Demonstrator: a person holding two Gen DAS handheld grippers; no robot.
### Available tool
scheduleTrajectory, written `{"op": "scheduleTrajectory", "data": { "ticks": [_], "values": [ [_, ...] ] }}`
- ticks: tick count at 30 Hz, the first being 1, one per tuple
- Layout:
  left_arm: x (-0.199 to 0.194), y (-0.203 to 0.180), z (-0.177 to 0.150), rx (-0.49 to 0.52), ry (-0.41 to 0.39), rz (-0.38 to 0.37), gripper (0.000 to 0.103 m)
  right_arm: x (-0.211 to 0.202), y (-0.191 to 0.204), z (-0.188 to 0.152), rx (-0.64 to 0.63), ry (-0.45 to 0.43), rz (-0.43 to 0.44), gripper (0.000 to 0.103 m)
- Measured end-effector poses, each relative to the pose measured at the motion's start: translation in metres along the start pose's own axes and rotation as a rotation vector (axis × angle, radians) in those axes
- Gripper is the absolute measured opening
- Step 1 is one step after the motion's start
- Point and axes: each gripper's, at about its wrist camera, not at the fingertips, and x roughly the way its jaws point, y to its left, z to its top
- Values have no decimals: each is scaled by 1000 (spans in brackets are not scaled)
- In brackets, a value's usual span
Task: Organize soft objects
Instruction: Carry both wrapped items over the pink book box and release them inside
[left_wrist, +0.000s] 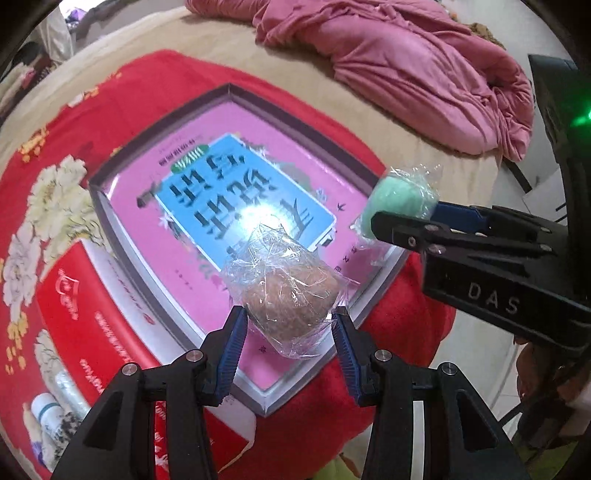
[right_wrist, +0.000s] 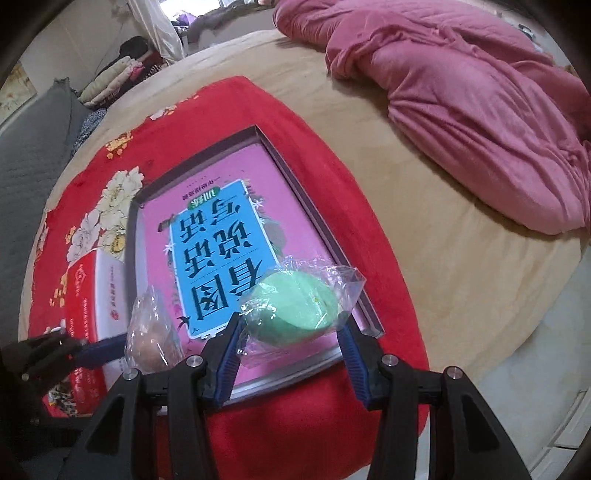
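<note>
Over the shallow pink box (left_wrist: 125, 221) on the bed, the left tool (left_wrist: 288, 325) grips a plastic-wrapped brown ball (left_wrist: 291, 291) and the right tool (right_wrist: 291, 332) a green one (right_wrist: 295, 302) — slick wrap, so either could slip out and roll off the bed.

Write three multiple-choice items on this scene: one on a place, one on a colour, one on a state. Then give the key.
1. Where does the pink book lie?
A. in a shallow box
B. on the pink blanket
C. on the floor
2. What colour is the wrapped ball in the right gripper?
A. brown
B. green
C. white
3. How does the left gripper stand?
A. open, nothing in it
B. out of view
C. shut on the brown ball

Key: A, box walls frame the book; B, green shows through the wrap; C, both pads press the ball.
</note>
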Motion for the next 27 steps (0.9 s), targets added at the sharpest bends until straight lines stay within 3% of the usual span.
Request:
{"op": "scheduleTrajectory", "data": {
  "ticks": [12, 27],
  "values": [
    [23, 1, -4, -21, 59, -8, 49, 35, 2, -3, -23, 106, -69, 51],
    [27, -4, -2, -13, 69, 32, 51, -1, -5, -4, -19, -8, -61, 61]
  ]
}}
